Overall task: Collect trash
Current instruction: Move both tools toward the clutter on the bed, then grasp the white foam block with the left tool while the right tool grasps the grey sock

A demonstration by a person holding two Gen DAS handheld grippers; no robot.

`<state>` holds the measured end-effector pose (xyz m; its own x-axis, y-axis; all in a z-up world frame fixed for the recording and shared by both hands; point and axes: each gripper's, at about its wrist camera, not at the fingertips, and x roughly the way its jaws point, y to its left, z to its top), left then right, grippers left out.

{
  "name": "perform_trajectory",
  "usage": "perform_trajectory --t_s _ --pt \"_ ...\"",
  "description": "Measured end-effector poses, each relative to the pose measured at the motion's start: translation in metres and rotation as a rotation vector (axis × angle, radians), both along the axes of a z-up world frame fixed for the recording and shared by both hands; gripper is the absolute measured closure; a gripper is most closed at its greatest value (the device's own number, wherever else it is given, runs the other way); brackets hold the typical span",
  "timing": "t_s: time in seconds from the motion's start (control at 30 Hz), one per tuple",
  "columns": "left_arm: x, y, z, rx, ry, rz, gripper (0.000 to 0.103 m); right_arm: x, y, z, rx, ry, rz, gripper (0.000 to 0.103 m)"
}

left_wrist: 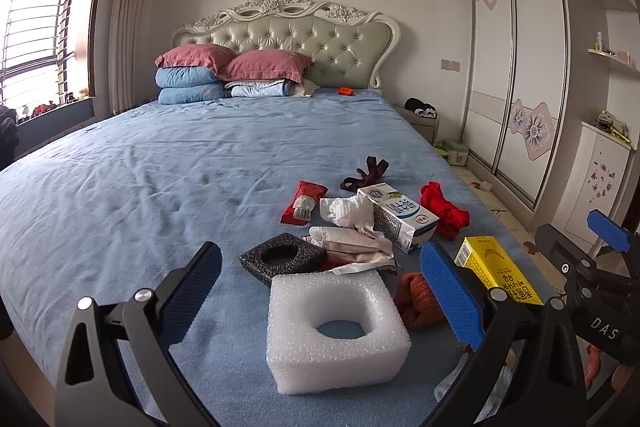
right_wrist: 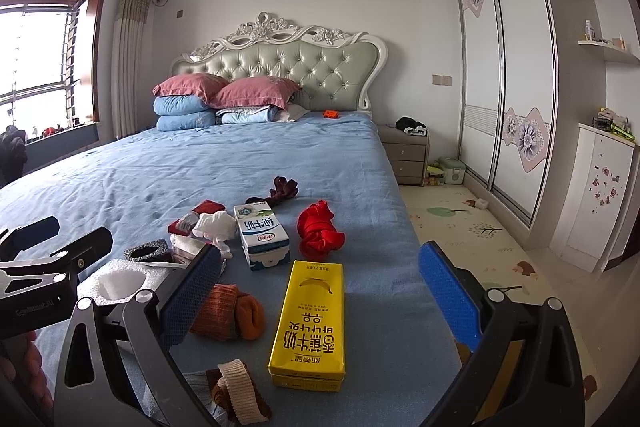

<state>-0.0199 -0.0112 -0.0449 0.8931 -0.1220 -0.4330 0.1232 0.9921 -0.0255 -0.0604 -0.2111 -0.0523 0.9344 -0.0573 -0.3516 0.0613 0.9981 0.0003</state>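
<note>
Left wrist: left gripper (left_wrist: 320, 291) spread; white foam block (left_wrist: 338, 327) seemingly hollow.

Left gripper (left_wrist: 320, 291), right gripper (right_wrist: 320, 291): black frames, silver screws, blue textured jaw pads.

Soft window (left_wrist: 36, 39) daylight (fisheye-bent edges)

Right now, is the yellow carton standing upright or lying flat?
Lying flat. The yellow carton rests on its broad side on the bed, printed face up.
</note>
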Motion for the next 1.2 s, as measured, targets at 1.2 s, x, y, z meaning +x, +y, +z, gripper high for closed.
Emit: perform_trajectory --t_s 1.2 --pt "0.047 -0.003 -0.068 -0.134 0.312 -0.057 0.019 -0.012 0.009 -0.029 -0.029 0.045 0.055 0.008"
